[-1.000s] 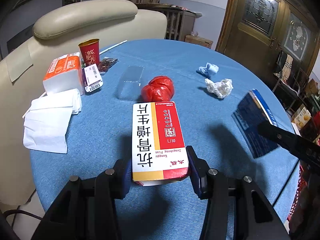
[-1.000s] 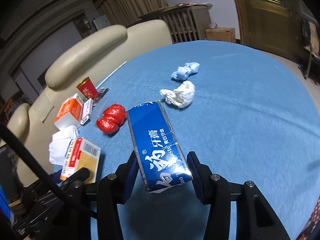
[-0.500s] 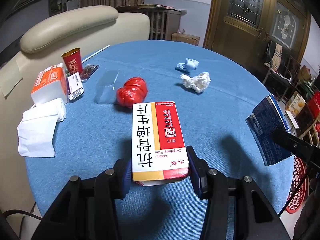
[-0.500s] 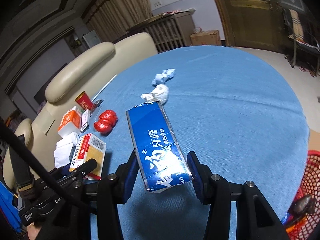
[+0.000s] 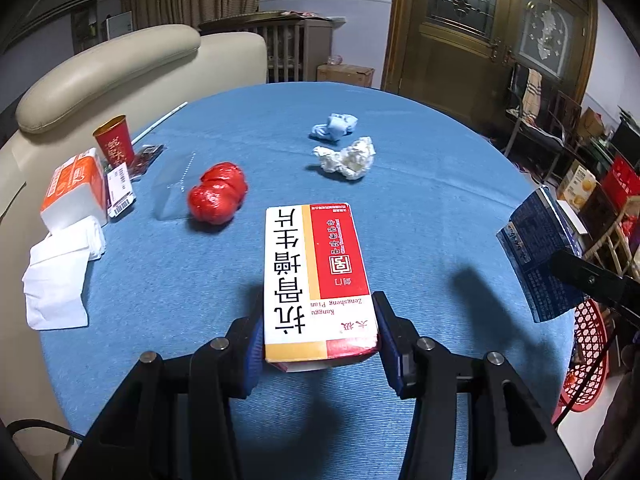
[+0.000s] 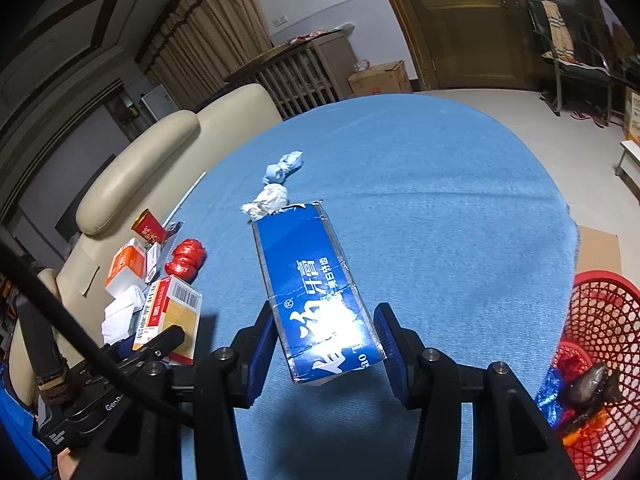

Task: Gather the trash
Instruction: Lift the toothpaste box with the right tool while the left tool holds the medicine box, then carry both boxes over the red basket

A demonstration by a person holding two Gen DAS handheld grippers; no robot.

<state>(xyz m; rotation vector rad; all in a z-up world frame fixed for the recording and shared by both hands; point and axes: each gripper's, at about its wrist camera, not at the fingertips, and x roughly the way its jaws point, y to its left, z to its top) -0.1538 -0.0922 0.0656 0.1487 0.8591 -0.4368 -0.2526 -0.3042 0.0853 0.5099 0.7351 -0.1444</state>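
Observation:
My left gripper (image 5: 318, 342) is shut on a red-and-white medicine box (image 5: 316, 280), held above the blue table (image 5: 420, 200). My right gripper (image 6: 326, 342) is shut on a blue toothpaste box (image 6: 316, 292), held near the table's right edge; it also shows in the left wrist view (image 5: 540, 256). A red mesh basket (image 6: 600, 320) with wrappers inside stands below, right of the table. On the table lie a red crumpled bag (image 5: 218, 198), a white paper wad (image 5: 350, 158) and a blue paper wad (image 5: 334, 126).
At the table's left are a red cup (image 5: 114, 142), an orange tissue pack (image 5: 74, 190), white napkins (image 5: 60, 276) and a clear plastic lid (image 5: 174, 190). A cream sofa (image 5: 108, 68) sits behind. Chairs and boxes stand at the right.
Both grippers have pulled back and to the right with their boxes. The red basket has come into the right wrist view.

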